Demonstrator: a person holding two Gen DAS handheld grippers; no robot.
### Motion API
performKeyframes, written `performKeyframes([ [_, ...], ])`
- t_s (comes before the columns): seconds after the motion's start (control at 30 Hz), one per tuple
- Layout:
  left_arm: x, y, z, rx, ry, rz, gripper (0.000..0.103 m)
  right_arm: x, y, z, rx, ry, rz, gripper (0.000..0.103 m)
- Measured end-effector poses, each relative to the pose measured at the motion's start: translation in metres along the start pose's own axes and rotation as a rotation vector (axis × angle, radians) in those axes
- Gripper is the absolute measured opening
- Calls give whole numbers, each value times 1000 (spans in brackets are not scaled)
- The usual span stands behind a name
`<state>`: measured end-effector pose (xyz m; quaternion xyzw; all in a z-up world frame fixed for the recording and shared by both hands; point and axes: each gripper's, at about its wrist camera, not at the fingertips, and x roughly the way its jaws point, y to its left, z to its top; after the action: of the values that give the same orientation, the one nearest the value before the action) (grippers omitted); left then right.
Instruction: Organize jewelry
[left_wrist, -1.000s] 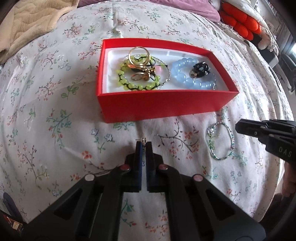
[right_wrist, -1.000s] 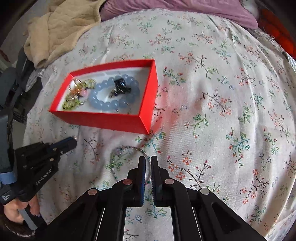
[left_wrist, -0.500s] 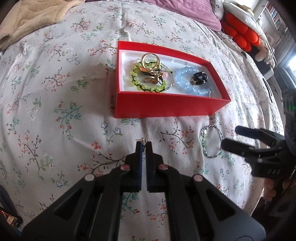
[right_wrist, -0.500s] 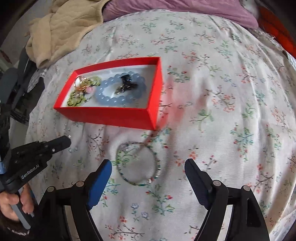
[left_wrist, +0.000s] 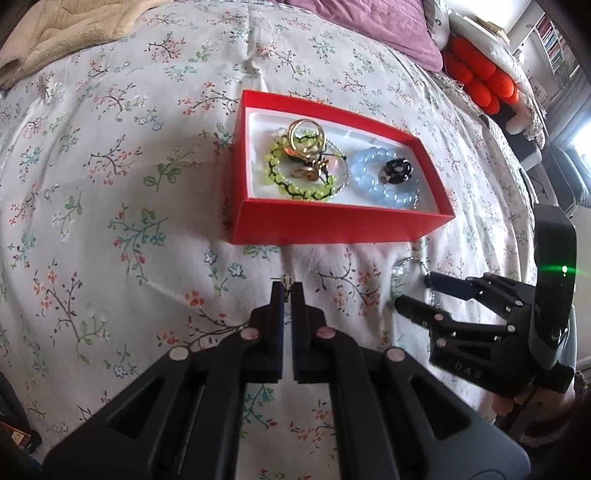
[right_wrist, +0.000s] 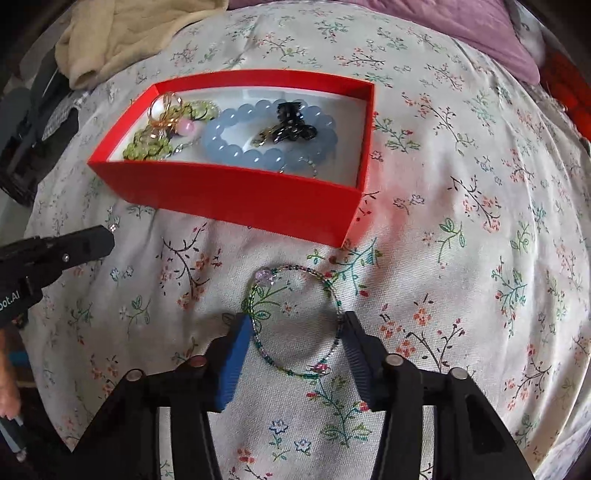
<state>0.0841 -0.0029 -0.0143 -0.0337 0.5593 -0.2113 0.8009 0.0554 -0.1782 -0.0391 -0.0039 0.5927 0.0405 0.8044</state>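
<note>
Two grippers show. Right gripper (right_wrist: 293, 334), at lower centre of its view, is spread wide; its fingers straddle the thin bracelet (right_wrist: 295, 321) lying on the bedspread (right_wrist: 461, 258), just below the red box (right_wrist: 236, 192). Left gripper (left_wrist: 287, 291) is closed on a small metal piece, too small to identify.

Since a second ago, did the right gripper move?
Yes. The right gripper opened and came forward toward the red box; its fingers now sit either side of the thin bracelet on the bed.
</note>
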Motion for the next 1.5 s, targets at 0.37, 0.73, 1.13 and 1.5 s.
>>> performKeyframes([
  [0.37,-11,6,2,-24,-5,-34,9,-19,-20,6,73,-35,87,16],
  [0.73,4,9,6,-27,-3,-7,46,-8,-16,5,55,-18,81,67],
  [1.13,39,-13,10,39,30,107,26,14,26,8,-67,-35,-24,9],
  [1.5,23,-12,9,23,32,72,6,-10,9,16,19,-58,86,3],
])
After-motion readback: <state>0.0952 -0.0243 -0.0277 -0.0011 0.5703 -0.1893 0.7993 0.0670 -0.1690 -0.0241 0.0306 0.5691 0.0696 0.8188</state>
